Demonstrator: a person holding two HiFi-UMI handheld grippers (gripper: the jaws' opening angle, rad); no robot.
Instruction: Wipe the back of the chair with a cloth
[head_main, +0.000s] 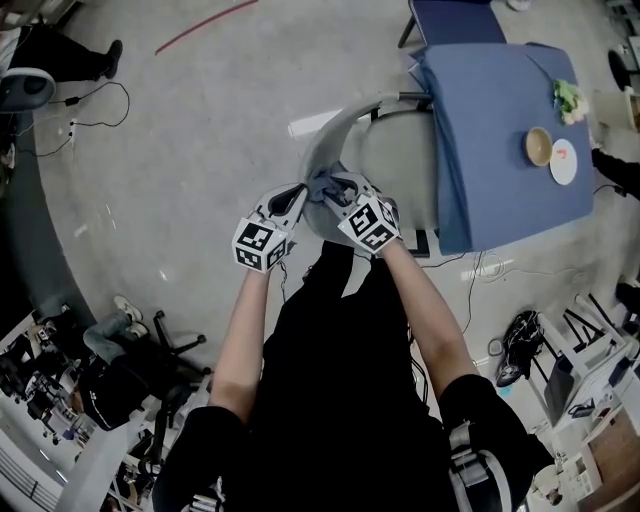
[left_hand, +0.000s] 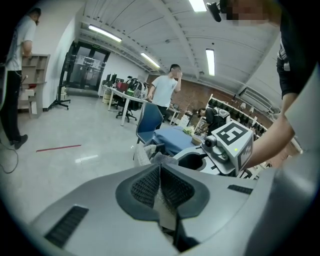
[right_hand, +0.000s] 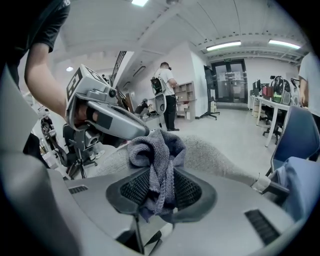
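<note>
Right gripper (right_hand: 159, 192): clamped on bunched grey cloth (right_hand: 157, 147) | Cloth: at top edge of chair back (right_hand: 215, 155), apparently positioned for wiping | Left gripper (left_hand: 160, 187): jaws together, empty, just beside cloth, likely standing by | Wipe: judged in hand.

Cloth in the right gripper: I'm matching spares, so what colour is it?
The cloth is greyish blue, clearest in the right gripper view.

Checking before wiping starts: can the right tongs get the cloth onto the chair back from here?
Probably yes: the right tongs hold the cloth right by the chair back, nothing between.
</note>
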